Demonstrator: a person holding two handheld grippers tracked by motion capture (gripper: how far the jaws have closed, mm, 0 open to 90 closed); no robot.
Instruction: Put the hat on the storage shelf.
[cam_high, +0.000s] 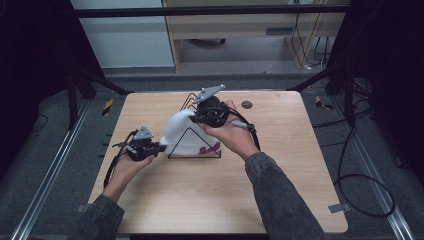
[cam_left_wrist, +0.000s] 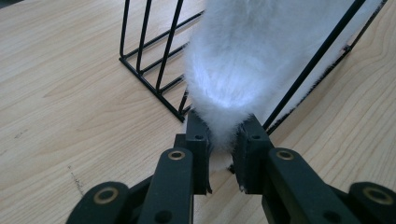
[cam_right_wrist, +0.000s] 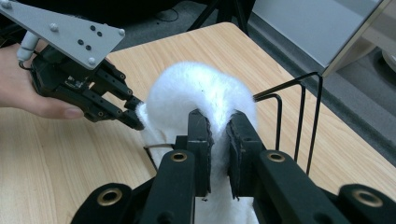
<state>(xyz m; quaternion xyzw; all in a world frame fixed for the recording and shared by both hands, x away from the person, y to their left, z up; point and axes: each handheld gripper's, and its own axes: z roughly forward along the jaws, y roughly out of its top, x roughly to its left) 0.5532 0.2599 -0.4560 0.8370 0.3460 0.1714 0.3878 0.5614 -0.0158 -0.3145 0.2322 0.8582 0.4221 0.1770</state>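
Two hand-held grippers working white fluffy fabric item (cam_high: 184, 131) draped over black wire rack (cam_high: 196, 150) on wooden table (cam_high: 280, 190). Left gripper (cam_high: 159, 147) pinching fabric's lower edge at rack's left end, jaws clamping fluffy tip (cam_left_wrist: 224, 130) near tabletop. Right gripper (cam_high: 194, 118) gripping fabric's upper fold (cam_right_wrist: 217, 126) at top of rack, jaws squeezing tight on pile. Pink patch (cam_high: 210, 148) showing on fabric's lower right edge. Person's hands (cam_high: 235, 135) reaching in from near table edge, grey sleeves (cam_high: 280, 195) showing.
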